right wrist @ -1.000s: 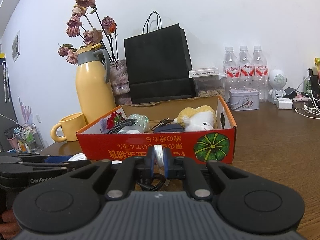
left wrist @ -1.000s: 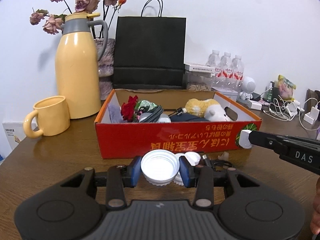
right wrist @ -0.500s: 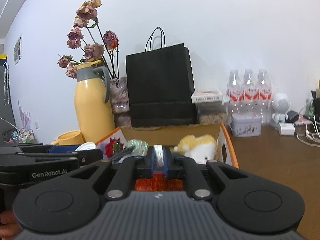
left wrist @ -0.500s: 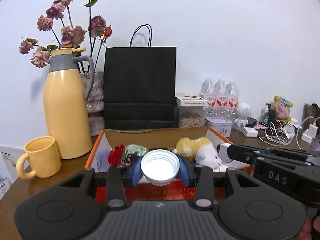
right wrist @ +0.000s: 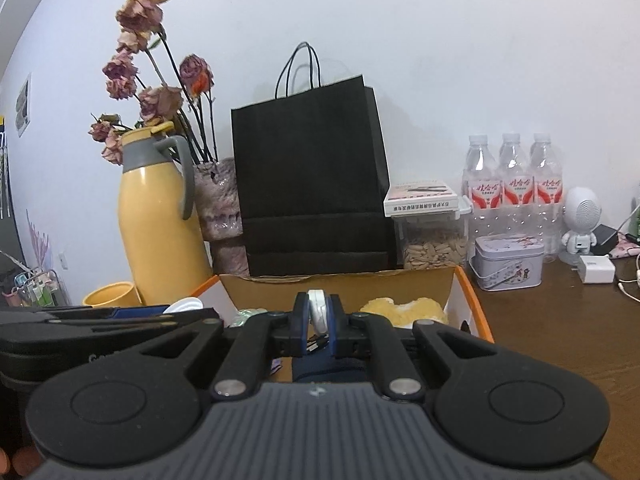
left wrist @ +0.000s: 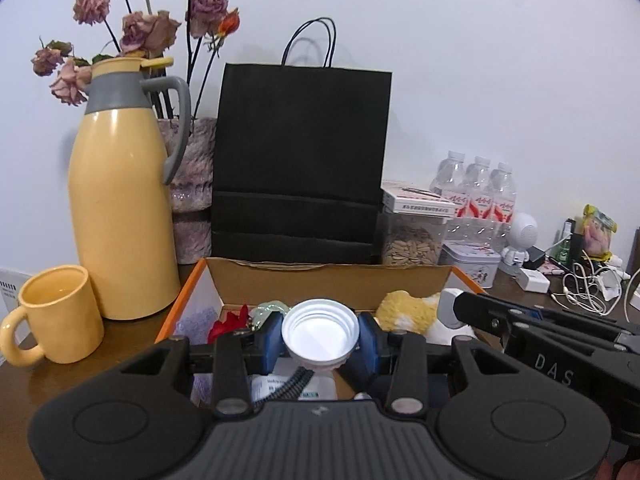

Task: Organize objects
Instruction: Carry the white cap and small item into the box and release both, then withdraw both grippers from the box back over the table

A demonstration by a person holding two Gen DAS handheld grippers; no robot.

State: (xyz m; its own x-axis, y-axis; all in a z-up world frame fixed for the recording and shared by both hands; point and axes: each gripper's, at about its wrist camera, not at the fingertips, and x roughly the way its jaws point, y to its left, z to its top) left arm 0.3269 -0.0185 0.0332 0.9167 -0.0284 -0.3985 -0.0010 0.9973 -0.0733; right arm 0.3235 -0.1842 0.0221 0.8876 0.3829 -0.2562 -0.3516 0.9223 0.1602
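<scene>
Behind our box (left wrist: 332,276), white wall. Left gripper (left wrist: 320,338) pinched a light, stiff cap (left wrist: 320,330) by its rim; right gripper (right wrist: 317,314) clamped a thin cap (right wrist: 318,310) edgewise, likely slippery.

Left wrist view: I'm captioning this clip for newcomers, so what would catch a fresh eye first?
Probably the white cap, held open side to the camera in the left gripper above the cardboard box. Behind the box stands a tall black paper bag. Left of it are a yellow thermos and dried roses.
</scene>
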